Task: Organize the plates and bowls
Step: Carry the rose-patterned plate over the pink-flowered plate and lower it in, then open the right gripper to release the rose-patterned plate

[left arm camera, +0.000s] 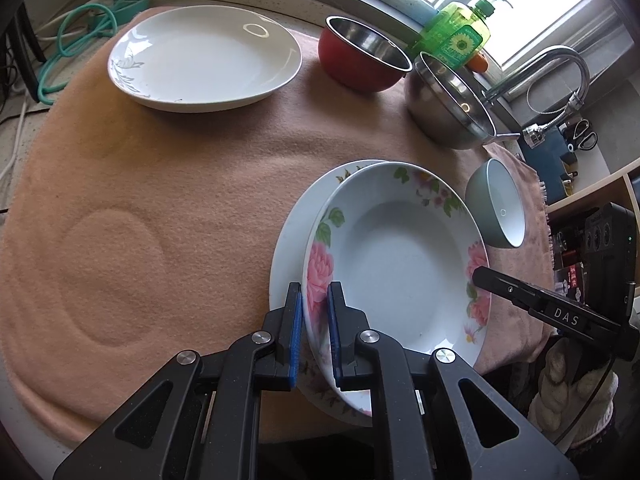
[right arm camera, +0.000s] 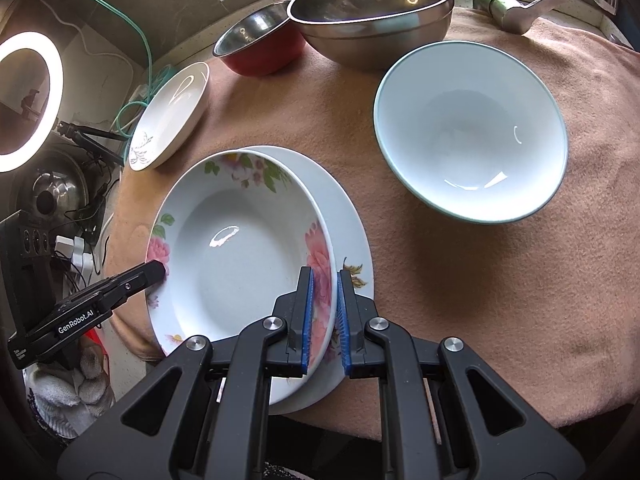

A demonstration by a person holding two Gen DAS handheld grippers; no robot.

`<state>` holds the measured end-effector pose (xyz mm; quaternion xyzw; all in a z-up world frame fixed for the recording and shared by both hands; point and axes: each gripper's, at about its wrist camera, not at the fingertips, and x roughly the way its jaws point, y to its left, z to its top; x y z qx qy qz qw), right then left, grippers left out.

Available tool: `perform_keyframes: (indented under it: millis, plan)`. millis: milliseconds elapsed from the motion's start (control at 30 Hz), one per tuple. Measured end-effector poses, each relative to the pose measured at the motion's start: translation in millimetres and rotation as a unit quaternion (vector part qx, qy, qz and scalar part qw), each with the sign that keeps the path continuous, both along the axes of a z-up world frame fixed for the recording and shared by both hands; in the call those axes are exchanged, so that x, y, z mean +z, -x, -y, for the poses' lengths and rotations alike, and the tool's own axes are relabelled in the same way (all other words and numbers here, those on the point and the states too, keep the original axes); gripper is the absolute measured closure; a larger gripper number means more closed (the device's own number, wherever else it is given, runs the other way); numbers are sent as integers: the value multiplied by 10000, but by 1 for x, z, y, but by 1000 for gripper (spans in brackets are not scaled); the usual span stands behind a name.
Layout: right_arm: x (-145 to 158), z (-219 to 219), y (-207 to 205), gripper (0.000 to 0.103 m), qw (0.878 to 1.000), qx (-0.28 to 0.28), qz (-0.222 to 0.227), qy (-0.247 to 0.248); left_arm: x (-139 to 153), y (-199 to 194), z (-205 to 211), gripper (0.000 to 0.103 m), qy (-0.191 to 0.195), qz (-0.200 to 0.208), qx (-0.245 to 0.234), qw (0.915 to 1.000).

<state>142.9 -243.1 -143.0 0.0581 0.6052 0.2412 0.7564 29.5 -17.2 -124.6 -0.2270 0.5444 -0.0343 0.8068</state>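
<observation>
A pink-flowered deep plate (left arm camera: 396, 264) (right arm camera: 240, 256) sits on top of a flatter white plate (left arm camera: 292, 232) (right arm camera: 348, 216) on the peach cloth. My left gripper (left arm camera: 314, 334) has its blue pads on either side of the flowered plate's near rim. My right gripper (right arm camera: 324, 322) grips the opposite rim of the same plate. Each gripper shows in the other's view, the right one (left arm camera: 480, 274) and the left one (right arm camera: 158, 270). A white oval plate (left arm camera: 204, 58) (right arm camera: 172, 118) lies at the far side. A pale green bowl (left arm camera: 498, 204) (right arm camera: 472, 132) stands beside the stack.
A red bowl with steel lining (left arm camera: 364, 54) (right arm camera: 260, 42) and a large steel bowl (left arm camera: 448, 104) (right arm camera: 372, 12) stand at the back. A green soap bottle (left arm camera: 460, 36) and a faucet (left arm camera: 560, 76) are behind them. Cables (left arm camera: 80, 36) and a ring light (right arm camera: 28, 100) lie off the cloth.
</observation>
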Motion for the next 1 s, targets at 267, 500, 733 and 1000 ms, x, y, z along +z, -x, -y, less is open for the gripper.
perform_keyframes:
  millis: [267,500,733,1000]
  plan:
    - [-3,-2,2,91,10000,5,-27,53,-1,0,0,93,-6,-10,-26,10000]
    - [-3,-6,2,88,9999,31,-17,122,-1,-2,1,93,22,-41,-13,10000]
    - [-2,-14,4,77,9996,165,54,240,0,-2,3,93,-38,-43,-47,10000]
    - [-2,-14,5,77,9994,173,105,283,0,-3,6,93,-111,-50,-56,9999]
